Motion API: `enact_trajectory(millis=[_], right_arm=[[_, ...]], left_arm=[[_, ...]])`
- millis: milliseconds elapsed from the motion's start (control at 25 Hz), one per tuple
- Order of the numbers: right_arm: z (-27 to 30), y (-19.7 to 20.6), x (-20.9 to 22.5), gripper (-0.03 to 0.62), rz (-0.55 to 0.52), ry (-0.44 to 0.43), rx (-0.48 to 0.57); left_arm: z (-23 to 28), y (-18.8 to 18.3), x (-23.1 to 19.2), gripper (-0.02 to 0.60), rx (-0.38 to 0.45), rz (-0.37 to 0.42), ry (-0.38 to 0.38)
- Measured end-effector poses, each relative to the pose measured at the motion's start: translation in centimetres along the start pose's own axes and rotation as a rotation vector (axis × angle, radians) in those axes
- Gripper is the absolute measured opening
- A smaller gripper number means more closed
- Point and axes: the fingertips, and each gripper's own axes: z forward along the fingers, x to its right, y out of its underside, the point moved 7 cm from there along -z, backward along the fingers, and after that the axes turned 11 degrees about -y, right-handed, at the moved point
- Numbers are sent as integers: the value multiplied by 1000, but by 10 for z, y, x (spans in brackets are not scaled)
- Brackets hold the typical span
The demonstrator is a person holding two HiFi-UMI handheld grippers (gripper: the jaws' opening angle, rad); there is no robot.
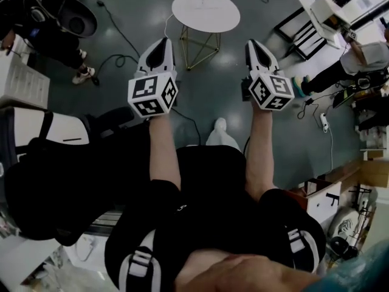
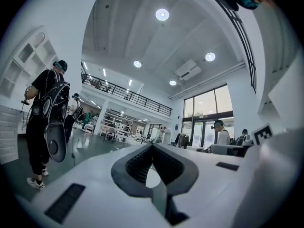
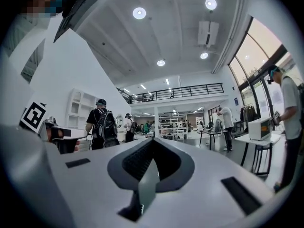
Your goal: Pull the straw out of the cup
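Observation:
No cup and no straw show in any view. In the head view my left gripper (image 1: 162, 43) and my right gripper (image 1: 253, 44) are held side by side at arm's length above the dark floor, pointing towards a round white side table (image 1: 205, 11). Both are shut with nothing between the jaws. In the left gripper view the left gripper (image 2: 152, 146) has its tips meeting and looks into a large hall. The right gripper (image 3: 153, 140) in the right gripper view is shut the same way.
The round table has gold wire legs. A person with a backpack (image 1: 55, 23) stands at the far left, another person (image 1: 358, 62) at the right by a white desk (image 1: 322, 14). Cables (image 1: 121, 59) and a power strip (image 1: 324, 121) lie on the floor.

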Motion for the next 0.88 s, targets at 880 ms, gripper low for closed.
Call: enact_trajectory(millis=[880], right_arm=[[94, 33, 104, 17, 60, 9, 88]], left_arm=[[124, 13, 4, 8, -21, 114, 40]])
